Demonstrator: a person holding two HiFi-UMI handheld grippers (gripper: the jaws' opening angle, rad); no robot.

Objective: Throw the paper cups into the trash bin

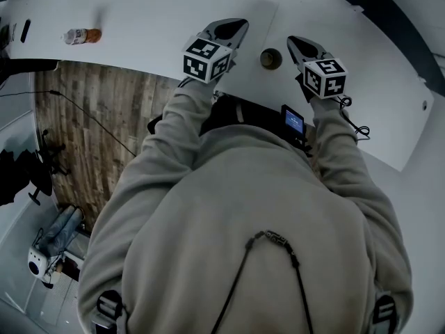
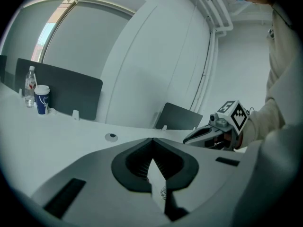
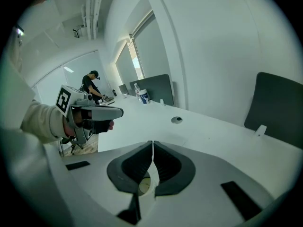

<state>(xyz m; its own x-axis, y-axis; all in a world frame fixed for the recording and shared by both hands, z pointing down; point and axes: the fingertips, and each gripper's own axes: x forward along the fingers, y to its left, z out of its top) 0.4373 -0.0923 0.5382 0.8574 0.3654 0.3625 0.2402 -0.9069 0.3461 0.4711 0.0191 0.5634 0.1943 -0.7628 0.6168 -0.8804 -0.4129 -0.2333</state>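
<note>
Closest in, a person's grey hooded top (image 1: 236,214) fills the lower head view, with both sleeves reaching forward over a white table (image 1: 139,12). The left gripper (image 1: 240,25) has its jaws pressed together with nothing held between them. The right gripper (image 1: 296,42) is likewise closed and empty. Their tips angle in toward each other.

Between them on the table stands a paper cup (image 1: 270,59). It is upright, with its long axis vertical and its open mouth facing up, so the head view shows only its round brownish top. It sits nearer the right gripper, just beside its tip, and appears to touch neither gripper. The right gripper view shows its pale rim low down, beneath the closed jaws.

Farther along the table is a small round cable hole (image 3: 177,120). Well beyond that, a clear bottle (image 2: 30,86) and a blue-printed cup (image 2: 42,100) stand upright side by side in front of a dark divider panel (image 2: 66,91). Another person (image 3: 92,83) stands at the far end of the room.
</note>
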